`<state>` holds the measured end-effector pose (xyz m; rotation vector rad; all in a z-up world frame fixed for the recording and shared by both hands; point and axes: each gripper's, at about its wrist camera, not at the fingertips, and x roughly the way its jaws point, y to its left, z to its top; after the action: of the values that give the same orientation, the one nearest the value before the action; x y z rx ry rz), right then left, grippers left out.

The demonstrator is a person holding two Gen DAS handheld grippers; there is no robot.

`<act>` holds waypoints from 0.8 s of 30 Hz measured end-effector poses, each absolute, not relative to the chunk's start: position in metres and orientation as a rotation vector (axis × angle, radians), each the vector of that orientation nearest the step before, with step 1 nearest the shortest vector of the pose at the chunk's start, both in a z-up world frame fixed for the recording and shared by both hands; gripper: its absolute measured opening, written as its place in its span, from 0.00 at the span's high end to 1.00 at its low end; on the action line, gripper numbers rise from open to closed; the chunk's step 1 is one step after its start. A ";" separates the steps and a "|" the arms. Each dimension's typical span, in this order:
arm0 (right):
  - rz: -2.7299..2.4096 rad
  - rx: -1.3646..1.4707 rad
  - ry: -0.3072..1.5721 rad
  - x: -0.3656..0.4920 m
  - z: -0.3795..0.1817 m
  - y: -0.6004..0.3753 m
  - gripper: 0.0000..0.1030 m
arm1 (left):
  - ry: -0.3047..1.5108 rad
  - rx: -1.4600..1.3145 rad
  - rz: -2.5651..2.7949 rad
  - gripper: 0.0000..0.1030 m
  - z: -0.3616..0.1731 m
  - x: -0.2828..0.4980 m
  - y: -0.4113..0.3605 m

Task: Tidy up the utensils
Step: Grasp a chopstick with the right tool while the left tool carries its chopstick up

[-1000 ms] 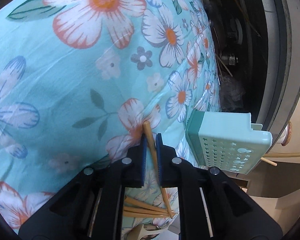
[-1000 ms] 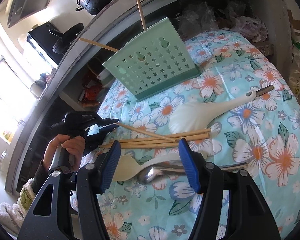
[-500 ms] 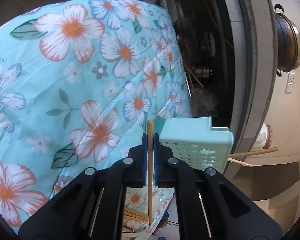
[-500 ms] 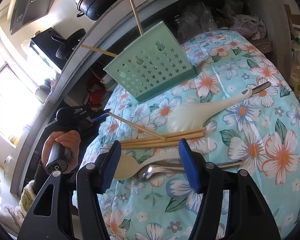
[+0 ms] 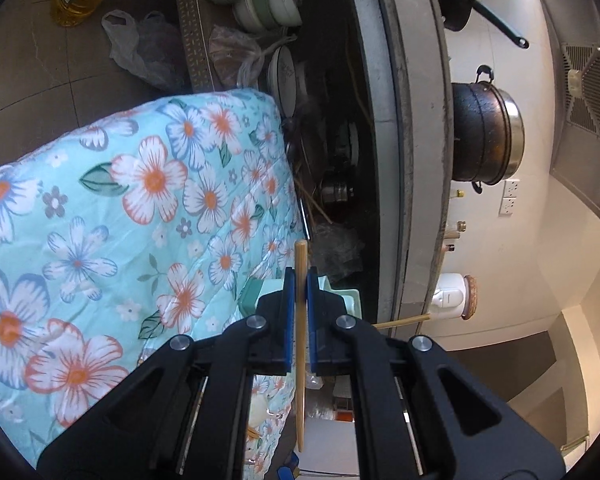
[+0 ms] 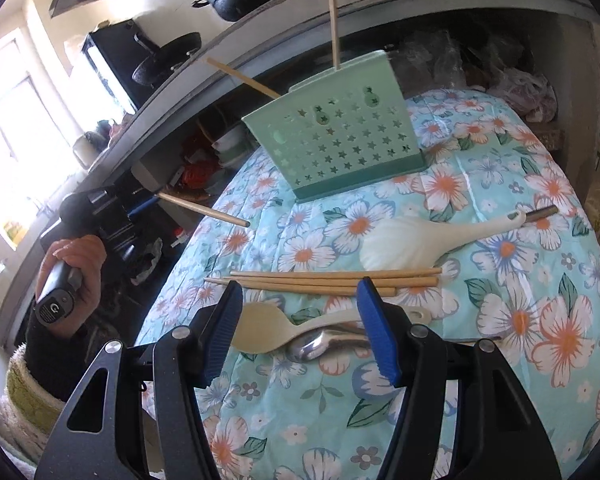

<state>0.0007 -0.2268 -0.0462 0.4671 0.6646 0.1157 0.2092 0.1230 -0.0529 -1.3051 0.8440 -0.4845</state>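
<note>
One chopstick [image 5: 300,344], light, stiff and slippery, sits clamped mid-shaft in the left gripper [image 5: 298,280]; the right gripper [image 6: 300,304] gapes empty, holder [image 6: 340,140] at twelve o'clock.

Floral cloth [image 6: 500,360], near edge and right side: bare, open to pass.
Middle: three loose chopsticks [image 6: 324,280], white rice paddle [image 6: 420,240], beige spoon [image 6: 268,326] and metal spoon [image 6: 316,346] lie across the way, close together.
Far edge: green holder [image 6: 340,140] upright, two chopsticks [image 6: 333,28] jutting from top.
Behind holder: grey counter slab [image 6: 460,4] overhangs; crowded shelf below.
</note>
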 end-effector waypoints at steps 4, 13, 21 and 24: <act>0.137 0.293 0.665 0.017 -0.039 -0.184 0.49 | 0.755 -1.342 -0.495 0.96 -0.043 0.200 0.158; 0.082 -0.350 0.693 0.070 -0.056 -0.040 0.57 | 0.613 -1.391 -0.410 0.96 -0.044 0.180 0.231; 0.052 -0.723 0.755 0.104 -0.103 0.027 0.58 | 0.604 -1.352 -0.327 0.96 -0.055 0.173 0.269; 0.041 -0.729 0.780 0.114 -0.103 0.029 0.59 | 0.600 -1.332 -0.315 0.96 -0.057 0.172 0.272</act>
<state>0.1136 0.0291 -0.1034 -0.7291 0.7796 0.0410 0.1725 0.2720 -0.0565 -1.3321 0.6004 -0.3150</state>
